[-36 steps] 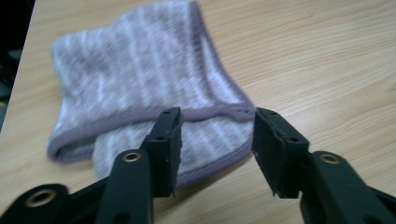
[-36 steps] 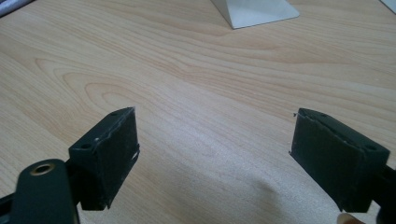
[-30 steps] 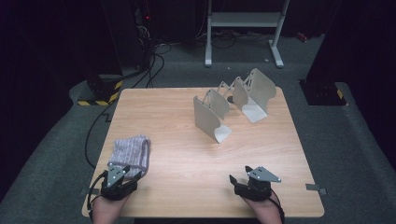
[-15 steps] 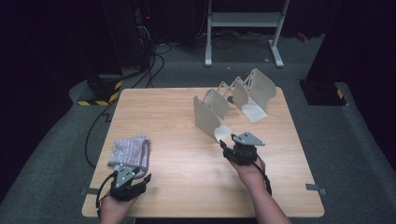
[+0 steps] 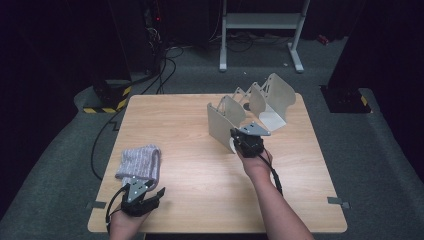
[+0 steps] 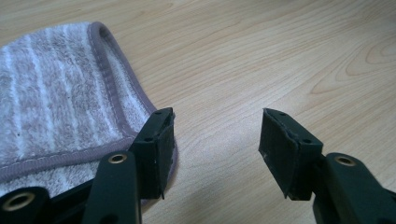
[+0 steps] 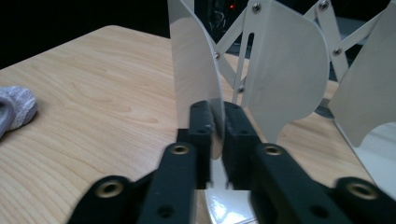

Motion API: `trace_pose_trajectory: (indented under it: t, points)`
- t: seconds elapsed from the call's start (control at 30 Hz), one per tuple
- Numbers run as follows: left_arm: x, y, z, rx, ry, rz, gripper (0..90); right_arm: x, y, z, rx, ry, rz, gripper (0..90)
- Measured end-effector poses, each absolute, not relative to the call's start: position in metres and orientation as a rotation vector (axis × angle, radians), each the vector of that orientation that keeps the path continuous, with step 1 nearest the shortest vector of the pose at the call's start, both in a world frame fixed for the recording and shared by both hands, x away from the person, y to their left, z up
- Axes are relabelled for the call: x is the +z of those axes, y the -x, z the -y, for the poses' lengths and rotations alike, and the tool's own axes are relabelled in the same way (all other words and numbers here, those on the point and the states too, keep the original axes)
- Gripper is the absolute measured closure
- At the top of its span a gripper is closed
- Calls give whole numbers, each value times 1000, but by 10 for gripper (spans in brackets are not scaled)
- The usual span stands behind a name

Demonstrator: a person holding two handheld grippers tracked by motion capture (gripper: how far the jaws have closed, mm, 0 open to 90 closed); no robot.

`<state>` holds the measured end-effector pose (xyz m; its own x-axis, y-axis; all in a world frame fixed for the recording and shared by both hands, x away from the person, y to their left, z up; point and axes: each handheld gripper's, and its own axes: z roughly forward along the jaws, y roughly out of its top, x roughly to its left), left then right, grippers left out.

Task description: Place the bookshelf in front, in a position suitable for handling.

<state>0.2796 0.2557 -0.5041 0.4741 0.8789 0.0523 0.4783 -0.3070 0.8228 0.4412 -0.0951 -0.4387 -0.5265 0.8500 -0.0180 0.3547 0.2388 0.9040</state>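
1. Desk [image 5: 200,165] of pale wood carries two things: a folding rack of white panels [image 5: 250,107] toward one o'clock from the centre, and a folded striped towel [image 5: 140,161] toward eight o'clock, near the person's edge.
2. The right gripper [image 5: 239,141] has reached out to the rack's nearest panel [image 7: 196,70]. In the right gripper view its jaws have just been closing and now pinch the lower edge of that thin upright panel between the pads.
3. Gripping low on the front panel looks deliberate: the panels are joined by scissor links [image 7: 233,42], so a pull or push on the end one would probably open or close the whole rack, and a low hold keeps it from tipping.
4. The left gripper [image 5: 150,194] rests at seven o'clock, right at the towel's near edge. In the left gripper view its jaws stand apart with bare wood between them; the one on the left of that view overlaps the towel's hemmed corner [image 6: 116,116], but nothing is clamped.
5. That hand seems parked in readiness, close enough to take the towel once the rack is set.
6. The towel lies flat and folded, well apart from the rack, so moving the rack should not disturb it.
7. The rack stands upright on its curved feet, its far panels [image 5: 272,92] toward the desk's back edge at one o'clock.
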Motion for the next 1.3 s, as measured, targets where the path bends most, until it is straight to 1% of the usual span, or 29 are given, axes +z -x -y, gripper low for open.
trace_pose_trajectory:
  t: [0.03, 0.07, 0.13, 0.6, 0.63, 0.67, 0.73, 0.77, 0.8, 0.87, 0.97, 1.13, 1.3]
  points:
    - [-504, -280, -256, 657, -1949, -1127, 451, -439, -441, 95, 1252, -1098, -1998, 854]
    - [-503, -278, -255, 665, -1945, -1124, 451, -439, -437, 90, 1271, -1057, -2024, 885]
    - [-502, -279, -256, 659, -1944, -1127, 451, -439, -430, 82, 1285, -1031, -2039, 895]
    - [-502, -279, -256, 664, -1948, -1128, 451, -446, -391, 27, 1413, -897, -2100, 794]
    - [-503, -280, -256, 666, -1954, -1140, 450, -446, -389, 24, 1405, -885, -2097, 785]
    - [-503, -280, -257, 667, -1962, -1148, 450, -446, -388, 22, 1409, -875, -2097, 753]
    - [-504, -281, -258, 665, -1961, -1150, 451, -444, -386, 23, 1416, -867, -2093, 659]
    - [-504, -281, -258, 665, -1961, -1150, 451, -444, -386, 23, 1416, -867, -2093, 659]
    - [-504, -281, -257, 664, -1961, -1146, 450, -442, -382, 28, 1410, -872, -2081, 554]
    - [-505, -281, -255, 667, -1958, -1141, 451, -442, -378, 38, 1400, -885, -2070, 510]
    - [-505, -281, -251, 663, -1966, -1129, 450, -446, -374, 61, 1411, -952, -2053, 467]
    - [-506, -281, -243, 657, -1967, -1101, 447, -463, -364, 109, 1317, -1035, -2019, 419]
    - [-506, -282, -230, 646, -1975, -1068, 423, -478, -348, 156, 1233, -1098, -1980, 377]
